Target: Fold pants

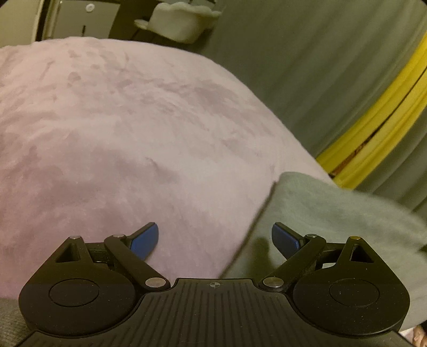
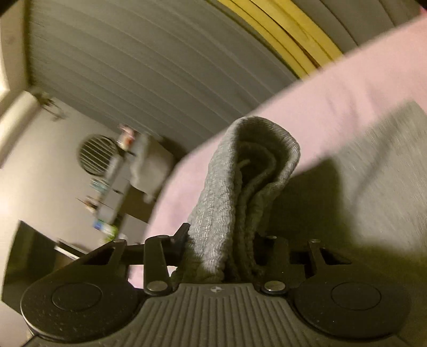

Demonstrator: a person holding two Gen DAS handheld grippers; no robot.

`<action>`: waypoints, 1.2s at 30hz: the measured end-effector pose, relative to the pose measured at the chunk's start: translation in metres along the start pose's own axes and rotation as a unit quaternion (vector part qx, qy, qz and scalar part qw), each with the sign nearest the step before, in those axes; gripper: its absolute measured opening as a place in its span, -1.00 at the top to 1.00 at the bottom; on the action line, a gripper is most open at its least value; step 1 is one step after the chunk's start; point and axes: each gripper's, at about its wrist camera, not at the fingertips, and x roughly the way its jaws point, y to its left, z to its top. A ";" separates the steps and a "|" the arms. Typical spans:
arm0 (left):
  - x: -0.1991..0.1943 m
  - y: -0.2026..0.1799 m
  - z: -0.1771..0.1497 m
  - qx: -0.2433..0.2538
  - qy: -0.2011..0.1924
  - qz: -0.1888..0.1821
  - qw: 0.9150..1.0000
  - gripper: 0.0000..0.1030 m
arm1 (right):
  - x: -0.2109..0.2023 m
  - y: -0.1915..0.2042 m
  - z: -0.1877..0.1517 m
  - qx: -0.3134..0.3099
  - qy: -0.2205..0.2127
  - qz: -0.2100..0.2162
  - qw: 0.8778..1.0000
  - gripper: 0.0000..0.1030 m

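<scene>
The grey pants (image 1: 320,213) lie on a pink fleece blanket (image 1: 120,128), with one edge reaching into the lower right of the left wrist view. My left gripper (image 1: 214,240) hovers open over that edge. Its left blue pad is above the blanket and its right one above the grey cloth, with nothing between them. In the right wrist view a thick folded bunch of the pants (image 2: 240,173), with ribbed band and cord showing, stands up between the fingers. My right gripper (image 2: 222,240) is shut on this bunch. More of the pants (image 2: 373,165) lies flat to the right.
A grey pleated curtain (image 1: 307,66) with a yellow band (image 1: 387,128) hangs behind the bed. A white fluffy object (image 1: 181,18) sits beyond the blanket's far edge. In the blurred right wrist view, a shelf with small items (image 2: 106,192) and a round vent (image 2: 97,154) are on the left.
</scene>
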 end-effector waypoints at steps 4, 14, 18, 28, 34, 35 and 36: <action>-0.001 -0.001 0.000 0.005 0.007 -0.007 1.000 -0.86 | -0.033 0.013 0.015 0.011 -0.045 0.045 0.998 0.19; 0.008 -0.017 -0.007 0.059 0.055 -0.028 0.996 -0.86 | -0.039 -0.094 -0.011 0.047 0.022 -0.175 0.983 -0.46; 0.008 -0.019 -0.007 0.061 0.055 -0.022 0.996 -0.86 | -0.027 -0.107 -0.008 0.095 0.002 -0.124 0.988 -0.79; 0.006 -0.021 -0.009 0.072 0.048 -0.018 0.996 -0.86 | -0.060 -0.074 0.004 0.062 -0.071 -0.058 0.994 0.29; 0.008 -0.027 -0.011 0.088 0.049 -0.007 0.995 -0.86 | -0.090 -0.080 0.018 0.038 -0.104 -0.075 0.991 0.00; 0.008 -0.028 -0.012 0.093 0.050 -0.007 0.994 -0.86 | -0.086 -0.090 0.019 0.040 -0.089 -0.097 0.991 -0.13; 0.008 -0.029 -0.013 0.100 0.051 -0.005 0.994 -0.86 | -0.080 -0.102 0.018 0.047 -0.064 -0.137 0.987 -0.39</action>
